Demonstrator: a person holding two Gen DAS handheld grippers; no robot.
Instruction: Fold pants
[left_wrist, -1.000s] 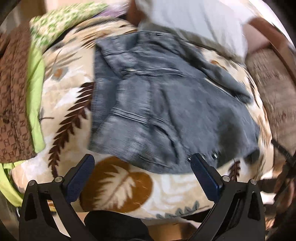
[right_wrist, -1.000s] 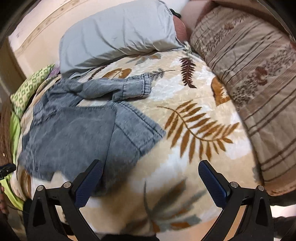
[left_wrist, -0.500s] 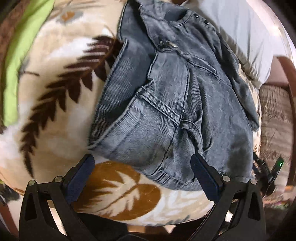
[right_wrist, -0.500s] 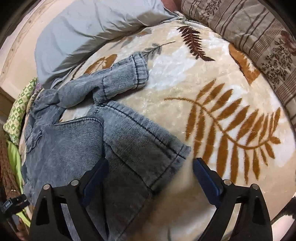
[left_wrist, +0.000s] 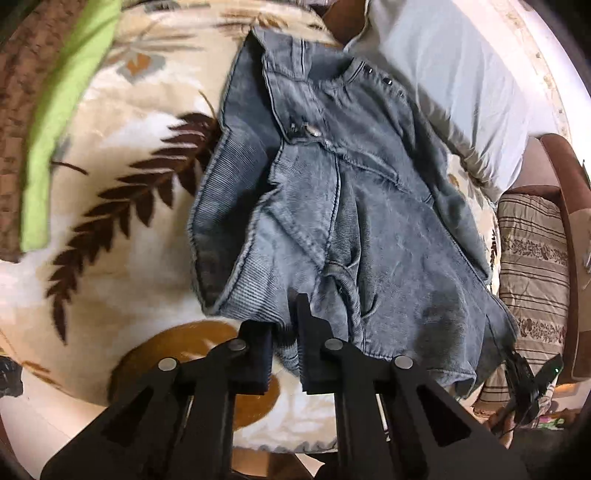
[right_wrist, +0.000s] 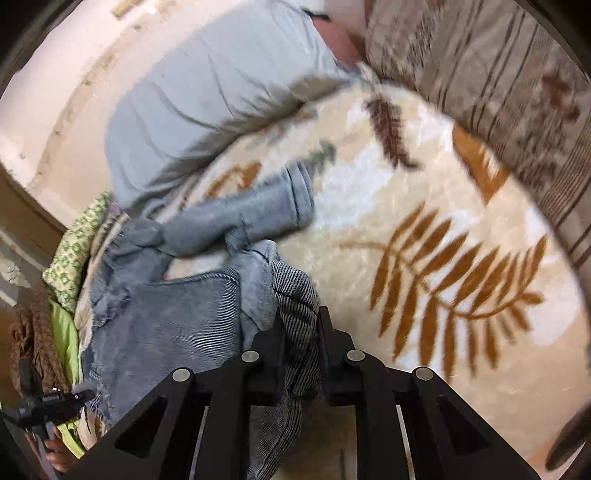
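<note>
Pants (left_wrist: 369, 221), one grey denim pair, lie crumpled on the leaf-patterned blanket (left_wrist: 110, 206) of a bed, waistband toward the pale grey pillow (left_wrist: 454, 74) at the head, as I work two hand-held grippers from a distance. My left gripper (left_wrist: 286, 354) has just closed and pinches a bunched fold of denim at the near edge of the garment; my right gripper (right_wrist: 301, 354) has likewise just closed, and a wad of ribbed cloth from one leg is squeezed between its jaws. From the right wrist view, the other leg (right_wrist: 258, 206) trails loose across the blanket toward the pillow, its hem free.

By my reading, the fold has barely begun: both grips are taken, but no clean crease shows, the legs are not laid one on the other, and the cloth is still rumpled. Left to do, as I judge it: lift, align the legs, then double the length over.

Counted in the frames: one pair of pants, two grippers, one grey pillow, one striped brown cushion (right_wrist: 498, 74) at the blanket's far side, and one heap of green and brown fabrics (right_wrist: 55, 295) beyond the waistband. Part of a hand holding the left gripper shows at the lower corner of the right view.
</note>
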